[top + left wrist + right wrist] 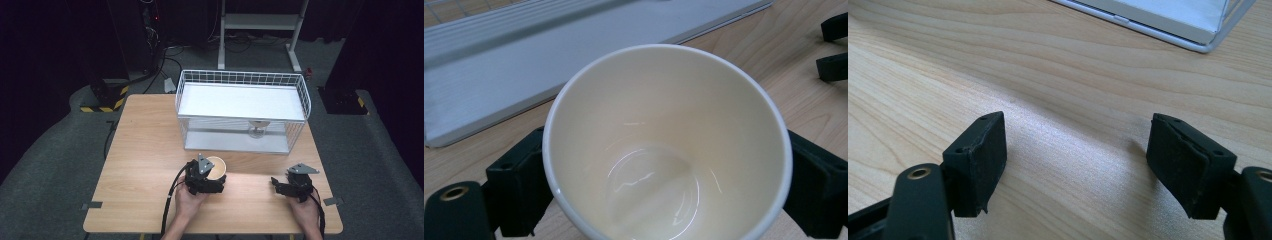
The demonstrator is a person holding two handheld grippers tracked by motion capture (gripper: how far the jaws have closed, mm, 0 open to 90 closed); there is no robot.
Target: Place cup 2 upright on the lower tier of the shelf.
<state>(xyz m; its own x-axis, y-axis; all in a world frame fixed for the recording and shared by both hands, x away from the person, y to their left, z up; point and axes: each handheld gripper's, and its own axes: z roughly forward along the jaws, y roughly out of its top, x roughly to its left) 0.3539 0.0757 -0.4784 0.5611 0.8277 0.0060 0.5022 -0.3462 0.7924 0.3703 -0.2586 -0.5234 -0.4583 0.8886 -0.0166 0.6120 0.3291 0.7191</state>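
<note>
A cream paper cup [217,166] stands upright and empty on the wooden table [145,150], in front of the white wire rack [240,100]. My left gripper [214,175] is shut on the cup. In the left gripper view the cup [664,140] sits between the jaws, with a black pad [519,190] against each side wall. My right gripper [276,184] rests low over the table at the front right. Its jaws are open in the right gripper view [1078,165], with bare wood between the pads [978,160].
The rack has a solid upper shelf and a lower tray [499,85]; a small stemmed glass-like thing [258,129] stands on the lower level. The rack's corner [1168,20] lies beyond the right gripper. The right gripper's jaws [834,45] show at the edge of the left gripper view.
</note>
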